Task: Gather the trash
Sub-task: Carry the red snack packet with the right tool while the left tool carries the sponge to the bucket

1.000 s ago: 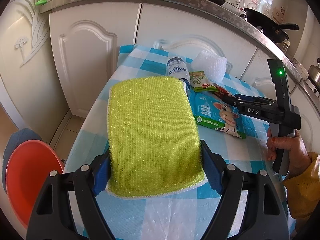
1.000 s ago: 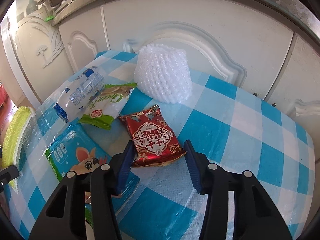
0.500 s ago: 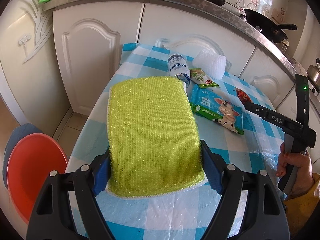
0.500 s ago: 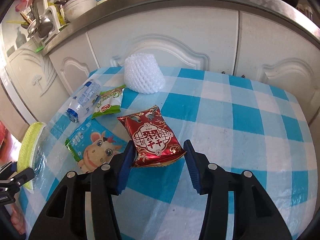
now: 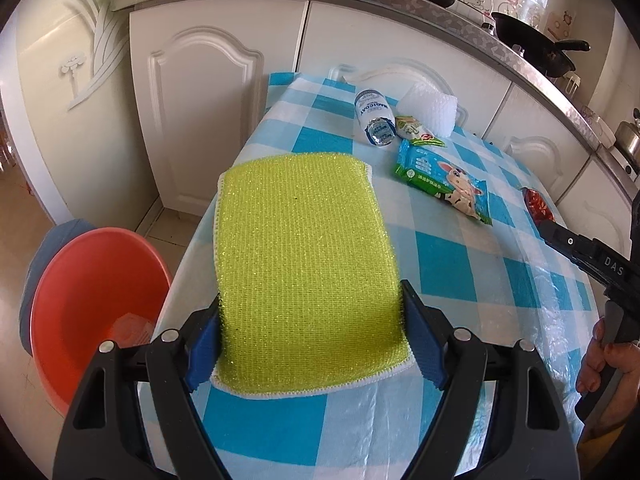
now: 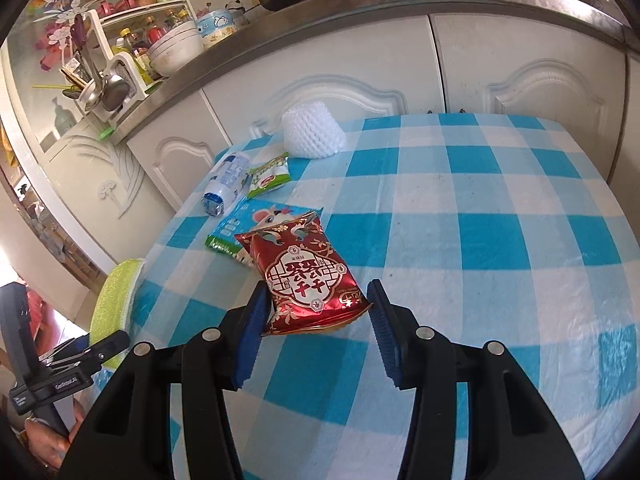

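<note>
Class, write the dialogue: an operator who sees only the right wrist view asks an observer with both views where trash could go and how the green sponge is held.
Operator: My right gripper has the red snack packet. Is there anywhere to drop it?
Observer: Yes. An orange basin sits on the floor beside the table end, near the left gripper.
Operator: I see the green sponge only edge-on. How is it held?
Observer: The left jaws clamp its near end from both sides, and it sticks out flat above the table edge.
</note>
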Available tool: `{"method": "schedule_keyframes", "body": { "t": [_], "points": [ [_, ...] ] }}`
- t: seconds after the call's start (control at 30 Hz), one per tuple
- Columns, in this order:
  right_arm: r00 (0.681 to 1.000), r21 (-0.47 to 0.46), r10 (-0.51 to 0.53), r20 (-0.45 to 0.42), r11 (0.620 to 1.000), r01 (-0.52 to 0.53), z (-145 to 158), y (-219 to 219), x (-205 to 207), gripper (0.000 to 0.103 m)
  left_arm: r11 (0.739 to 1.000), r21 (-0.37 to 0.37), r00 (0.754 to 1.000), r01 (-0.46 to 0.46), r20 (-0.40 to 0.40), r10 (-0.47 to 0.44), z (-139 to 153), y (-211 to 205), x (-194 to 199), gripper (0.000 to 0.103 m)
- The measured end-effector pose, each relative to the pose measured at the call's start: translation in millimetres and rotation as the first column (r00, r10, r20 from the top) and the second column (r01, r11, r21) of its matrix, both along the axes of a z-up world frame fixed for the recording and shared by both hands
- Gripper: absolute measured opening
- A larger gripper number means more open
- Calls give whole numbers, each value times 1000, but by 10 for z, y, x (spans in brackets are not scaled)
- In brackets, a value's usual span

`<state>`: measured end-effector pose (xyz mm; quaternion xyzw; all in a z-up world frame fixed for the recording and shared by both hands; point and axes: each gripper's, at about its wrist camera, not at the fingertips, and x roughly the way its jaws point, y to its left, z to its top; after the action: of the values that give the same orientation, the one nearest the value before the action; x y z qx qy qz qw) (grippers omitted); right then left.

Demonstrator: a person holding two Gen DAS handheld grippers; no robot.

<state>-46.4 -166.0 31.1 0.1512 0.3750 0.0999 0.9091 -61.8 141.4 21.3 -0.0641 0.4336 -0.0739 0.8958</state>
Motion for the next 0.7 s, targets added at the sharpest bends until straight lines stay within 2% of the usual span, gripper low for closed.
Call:
{"method": "schedule_keyframes", "body": {
  "t": [0.37, 0.57, 0.7],
  "points": [
    [997, 101, 63, -48, 993, -58, -66, 239, -436, 51, 999, 10, 999, -43, 21, 43, 94, 314, -431, 79],
    [991, 163, 108, -83, 982, -94, -92, 411, -606, 51, 995, 15, 995, -98, 29, 97, 133, 619, -660, 79],
    [985, 154, 142, -98, 980, -126, -38, 581, -706, 51, 989, 31, 989, -148, 31, 147, 160, 859, -833, 79]
  ]
}}
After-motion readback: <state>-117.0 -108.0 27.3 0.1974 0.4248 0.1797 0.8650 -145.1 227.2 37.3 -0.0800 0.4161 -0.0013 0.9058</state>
